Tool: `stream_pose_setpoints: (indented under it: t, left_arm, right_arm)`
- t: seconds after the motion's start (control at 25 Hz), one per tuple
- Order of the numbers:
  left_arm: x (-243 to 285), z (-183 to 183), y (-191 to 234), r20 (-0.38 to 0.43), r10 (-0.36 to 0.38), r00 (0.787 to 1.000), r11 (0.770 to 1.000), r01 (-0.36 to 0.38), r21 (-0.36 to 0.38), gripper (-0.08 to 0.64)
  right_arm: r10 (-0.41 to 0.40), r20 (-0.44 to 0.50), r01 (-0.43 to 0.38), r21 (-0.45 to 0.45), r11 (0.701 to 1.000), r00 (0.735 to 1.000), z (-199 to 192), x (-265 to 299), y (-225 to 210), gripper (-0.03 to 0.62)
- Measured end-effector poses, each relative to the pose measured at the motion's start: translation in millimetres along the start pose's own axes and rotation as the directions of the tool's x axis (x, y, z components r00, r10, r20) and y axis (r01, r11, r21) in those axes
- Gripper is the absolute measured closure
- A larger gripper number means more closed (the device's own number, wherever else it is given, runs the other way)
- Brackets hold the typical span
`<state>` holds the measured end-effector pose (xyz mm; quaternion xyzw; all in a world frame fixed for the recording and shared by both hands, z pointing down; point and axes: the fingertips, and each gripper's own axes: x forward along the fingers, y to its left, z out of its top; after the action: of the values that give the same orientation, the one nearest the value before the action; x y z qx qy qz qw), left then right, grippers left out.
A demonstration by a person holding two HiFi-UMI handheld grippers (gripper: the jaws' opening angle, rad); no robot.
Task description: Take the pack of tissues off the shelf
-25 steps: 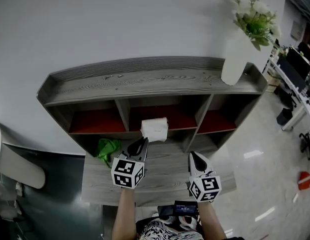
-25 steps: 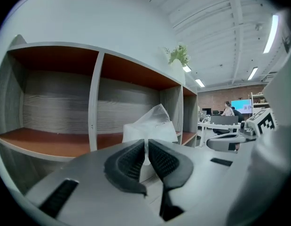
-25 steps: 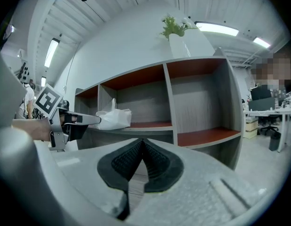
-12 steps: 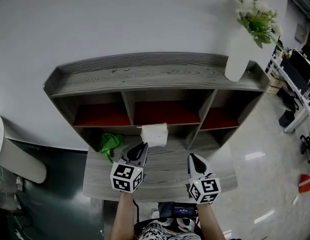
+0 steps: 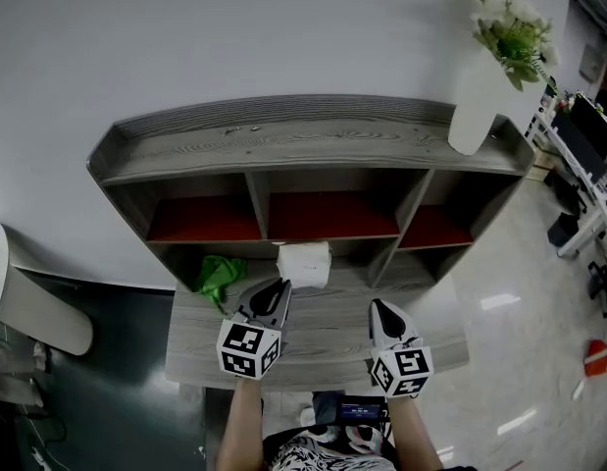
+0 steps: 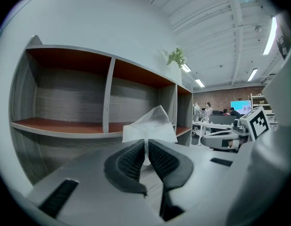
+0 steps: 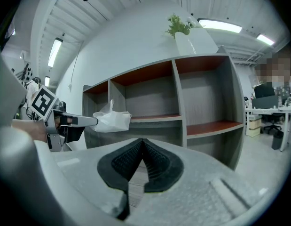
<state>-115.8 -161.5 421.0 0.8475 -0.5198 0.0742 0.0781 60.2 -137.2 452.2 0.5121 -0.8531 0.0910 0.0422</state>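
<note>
Now the pack of tissues [image 5: 304, 264], pinched in the jaws of the left gripper [image 5: 279, 288], has come toward 6 o'clock out of the middle compartment of the shelf [image 5: 283, 137], so removal looks nearly done; the right gripper [image 5: 379, 309] has its jaws pressed together, empty.

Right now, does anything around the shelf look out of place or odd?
A crumpled green cloth lies on the desk beneath the left side of the shelf, looking dropped. The tissue pack dangles by one edge from the left gripper.
</note>
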Motion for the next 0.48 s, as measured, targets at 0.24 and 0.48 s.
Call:
stream_pose_setpoints:
  t: [0.24, 0.48]
  left_arm:
    - [-4.3, -17.8, 3.9, -0.024, 0.008, 1.0, 1.0, -0.008, 0.007, 0.534]
    - [-6.9, -35.8, 2.8, -0.044, -0.007, 0.999, 1.0, 0.007, 0.0, 0.534]
  right_arm:
    - [0.004, -0.037, -0.005, -0.003, 1.0, 0.999, -14.4, 2.7, 6.3, 0.589]
    - [0.0, -0.09, -0.001, -0.003, 1.0, 0.996, -34.7, 2.2, 10.5, 0.589]
